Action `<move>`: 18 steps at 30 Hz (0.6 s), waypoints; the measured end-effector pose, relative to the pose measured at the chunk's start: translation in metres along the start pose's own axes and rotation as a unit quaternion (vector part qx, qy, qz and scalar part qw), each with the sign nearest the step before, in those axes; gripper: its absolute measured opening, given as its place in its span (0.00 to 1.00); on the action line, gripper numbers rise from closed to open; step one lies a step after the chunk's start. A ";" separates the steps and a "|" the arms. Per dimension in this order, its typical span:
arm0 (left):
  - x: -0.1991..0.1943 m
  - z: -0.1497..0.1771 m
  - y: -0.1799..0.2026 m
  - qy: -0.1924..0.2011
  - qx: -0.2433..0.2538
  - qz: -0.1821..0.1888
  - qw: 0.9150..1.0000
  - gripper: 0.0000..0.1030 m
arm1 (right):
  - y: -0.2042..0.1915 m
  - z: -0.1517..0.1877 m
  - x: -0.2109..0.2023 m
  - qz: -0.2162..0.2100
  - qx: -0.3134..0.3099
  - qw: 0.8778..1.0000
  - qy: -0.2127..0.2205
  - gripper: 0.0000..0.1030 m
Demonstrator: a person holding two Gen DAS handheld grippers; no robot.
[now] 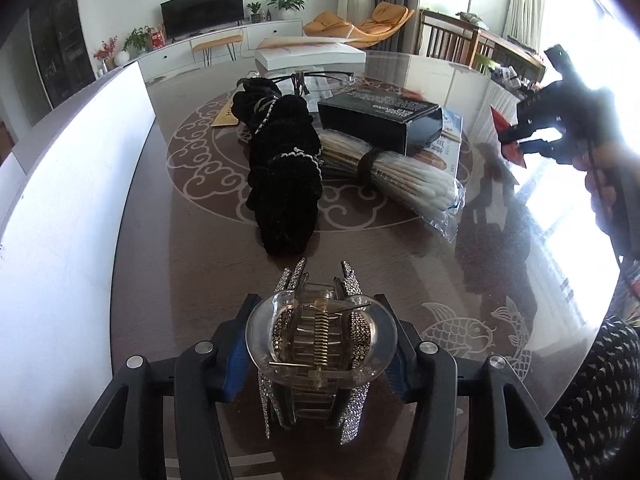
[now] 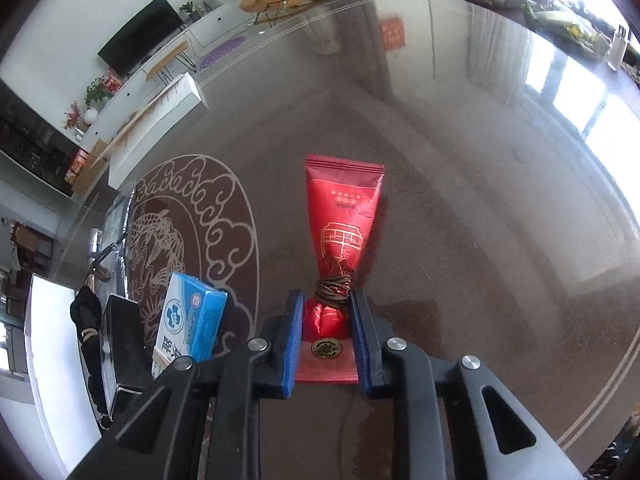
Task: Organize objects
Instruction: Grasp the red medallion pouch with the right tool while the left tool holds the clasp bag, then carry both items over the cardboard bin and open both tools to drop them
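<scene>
Gripping a clear plastic claw hair clip with rhinestone-studded prongs [image 1: 320, 344], the left hand-held gripper [image 1: 320, 344] had its two blue-padded fingers [image 1: 236, 350] closed against the clip's rounded sides, with the clip's coil spring facing the camera and its prongs pointing up and down. The clip was held above the dark brown round bench with a glass top and pale cloud-and-fish pattern [image 1: 192, 280]. Ahead of the clip on the bench lay a bundle of black velvet scrunchies with silver trim [image 1: 284, 164], and just to its right a bundle of cotton swabs in clear wrap bound by a dark band [image 1: 396, 172]. Behind the swabs a black rectangular box [image 1: 380, 120] rested on top of a flat blue-and-white carton [image 1: 448, 148]. A white flat box [image 1: 308, 54] sat at the far edge of the bench. The right hand-held gripper [image 2: 326, 332] was clamped on the lower part of a red foil sachet with gold print, cinched at its waist by a brown band [image 2: 340, 216]; its blue pads [image 2: 292, 336] pressed both edges just below the band, and the sachet's wider end pointed away over the bare bench surface. In the left wrist view this gripper appeared at the right, raised above the bench, against window glare.
</scene>
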State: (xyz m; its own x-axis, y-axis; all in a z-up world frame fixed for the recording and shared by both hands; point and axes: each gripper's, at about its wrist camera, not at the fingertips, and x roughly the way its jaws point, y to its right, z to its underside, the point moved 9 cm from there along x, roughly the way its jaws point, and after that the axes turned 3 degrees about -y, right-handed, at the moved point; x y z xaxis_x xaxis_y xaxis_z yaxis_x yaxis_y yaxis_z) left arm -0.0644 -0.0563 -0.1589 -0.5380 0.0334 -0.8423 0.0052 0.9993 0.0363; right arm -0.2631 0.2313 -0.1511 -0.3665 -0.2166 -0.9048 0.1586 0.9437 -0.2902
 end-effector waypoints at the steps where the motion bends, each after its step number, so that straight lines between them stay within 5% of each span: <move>1: -0.005 0.000 -0.002 0.007 -0.002 0.007 1.000 0.53 | 0.005 0.009 -0.006 0.002 -0.008 1.000 0.010 0.23; 4: -0.019 0.003 -0.004 0.020 -0.013 0.027 0.999 0.53 | 0.011 0.030 -0.036 -0.015 -0.042 0.998 0.040 0.23; 11: -0.063 -0.004 -0.007 0.044 -0.047 0.065 0.996 0.53 | -0.015 0.092 -0.086 -0.130 -0.081 0.988 0.027 0.23; 15: -0.107 -0.016 -0.036 0.072 -0.063 0.064 0.993 0.53 | -0.078 0.123 -0.110 -0.186 -0.130 0.974 0.021 0.23; 18: -0.141 -0.021 -0.085 0.096 -0.085 0.024 0.991 0.53 | -0.156 0.155 -0.136 -0.240 -0.188 0.952 0.018 0.23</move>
State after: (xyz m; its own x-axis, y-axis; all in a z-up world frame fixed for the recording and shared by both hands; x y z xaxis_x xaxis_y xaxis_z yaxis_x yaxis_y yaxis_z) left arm -0.0063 -0.1463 -0.0321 -0.6917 0.0617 -0.7196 -0.0987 0.9789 0.1789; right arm -0.0957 0.0747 -0.0307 -0.3464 -0.6439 -0.6822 -0.3724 0.7619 -0.5300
